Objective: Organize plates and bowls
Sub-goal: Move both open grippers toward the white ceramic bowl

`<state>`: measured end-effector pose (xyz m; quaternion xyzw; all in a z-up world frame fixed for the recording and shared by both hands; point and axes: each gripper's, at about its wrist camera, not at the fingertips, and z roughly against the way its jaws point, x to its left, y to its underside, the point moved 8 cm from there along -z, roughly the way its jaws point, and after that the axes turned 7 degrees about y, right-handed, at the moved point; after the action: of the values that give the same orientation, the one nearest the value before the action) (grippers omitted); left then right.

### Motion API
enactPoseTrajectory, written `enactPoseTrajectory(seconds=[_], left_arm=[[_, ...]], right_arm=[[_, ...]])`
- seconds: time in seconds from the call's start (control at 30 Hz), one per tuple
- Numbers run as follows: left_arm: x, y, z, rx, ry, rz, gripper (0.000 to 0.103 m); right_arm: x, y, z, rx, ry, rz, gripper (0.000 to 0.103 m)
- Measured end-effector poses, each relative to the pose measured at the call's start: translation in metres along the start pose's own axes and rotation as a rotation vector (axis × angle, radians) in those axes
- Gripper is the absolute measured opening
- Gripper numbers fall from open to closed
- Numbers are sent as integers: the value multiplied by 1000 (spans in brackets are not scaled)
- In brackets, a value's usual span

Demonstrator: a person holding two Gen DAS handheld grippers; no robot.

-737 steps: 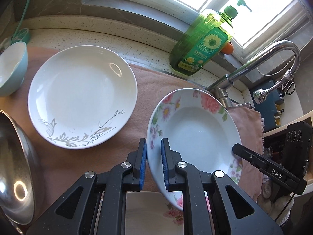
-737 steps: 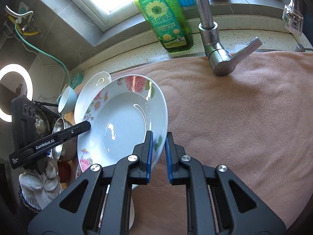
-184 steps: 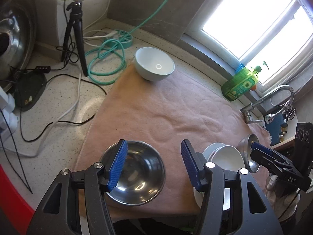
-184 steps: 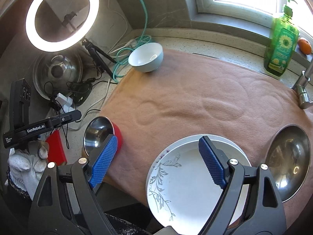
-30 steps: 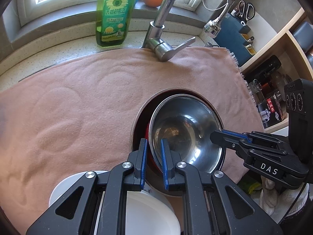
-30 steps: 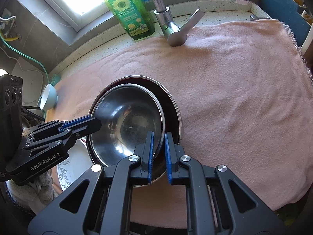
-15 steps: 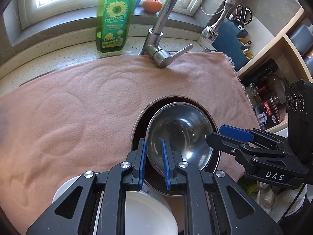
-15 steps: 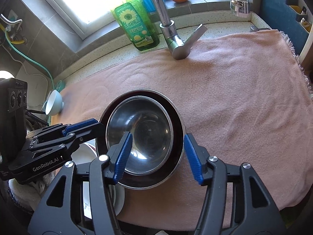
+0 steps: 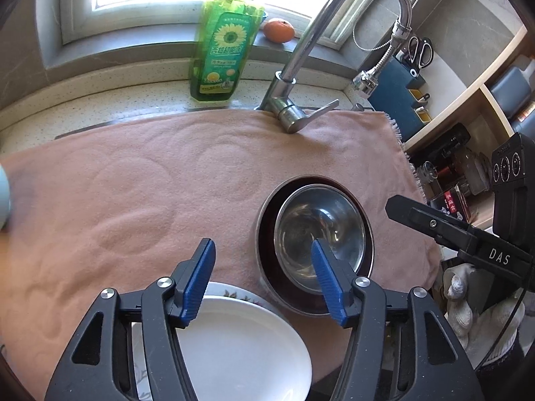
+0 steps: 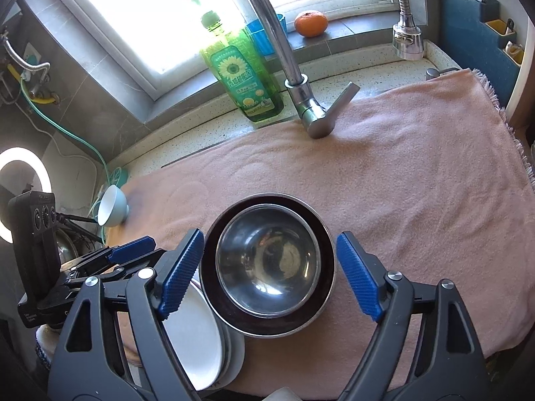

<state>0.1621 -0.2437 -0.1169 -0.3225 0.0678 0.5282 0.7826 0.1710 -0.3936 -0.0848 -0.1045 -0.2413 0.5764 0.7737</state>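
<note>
Bowls sit nested on the pink towel [image 10: 418,180] in front of me: a smaller steel bowl [image 10: 267,264] rests inside a larger steel bowl [image 10: 321,287], its rim just below the outer rim all the way round. My right gripper [image 10: 271,274] hangs above them with its blue pads [image 10: 357,277] spreading apart, one on each side of the bowls, touching neither. My left gripper [image 9: 264,279] is opening too; its right pad shows in front of the near-left rim of the bowls, its left pad over bare towel, and I see nothing pinched between them. In the right wrist view the left gripper [image 10: 130,250] comes in from the left edge, beside the bowls, a gloved hand [image 10: 46,337] behind it. Just left of the bowls, at the near edge of the towel, lies a stack of white plates [image 9: 234,344], a floral rim peeking out from under the top plate; I cannot tell whether the stack touches the outer bowl. A pale blue bowl [image 10: 112,210] lies tipped on its side at the far left corner of the towel, well apart from the rest. Behind the towel stand the tap [image 10: 301,93] and a green bottle of dish soap [image 10: 244,80], with an orange [image 10: 311,23] on the window sill.
</note>
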Motion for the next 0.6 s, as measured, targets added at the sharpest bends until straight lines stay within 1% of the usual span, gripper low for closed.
enactPoseTrajectory(seconds=[0.17, 0.3, 0.33, 0.37, 0.43, 0.6], left_arm=[[22, 4, 22, -36, -8, 52, 59], [45, 7, 46, -75, -29, 87, 59], [52, 8, 53, -87, -35, 96, 60], [58, 9, 61, -99, -41, 106, 63], [73, 12, 76, -129, -60, 128, 66], [118, 20, 112, -188, -104, 202, 66]], right_arm=[[33, -3, 4, -6, -42, 31, 87], [66, -4, 7, -5, -77, 72, 87], [75, -4, 8, -6, -82, 85, 88], [84, -4, 8, -6, -85, 99, 88], [102, -3, 8, -4, -95, 127, 88], [146, -3, -3, 11, -99, 207, 88]])
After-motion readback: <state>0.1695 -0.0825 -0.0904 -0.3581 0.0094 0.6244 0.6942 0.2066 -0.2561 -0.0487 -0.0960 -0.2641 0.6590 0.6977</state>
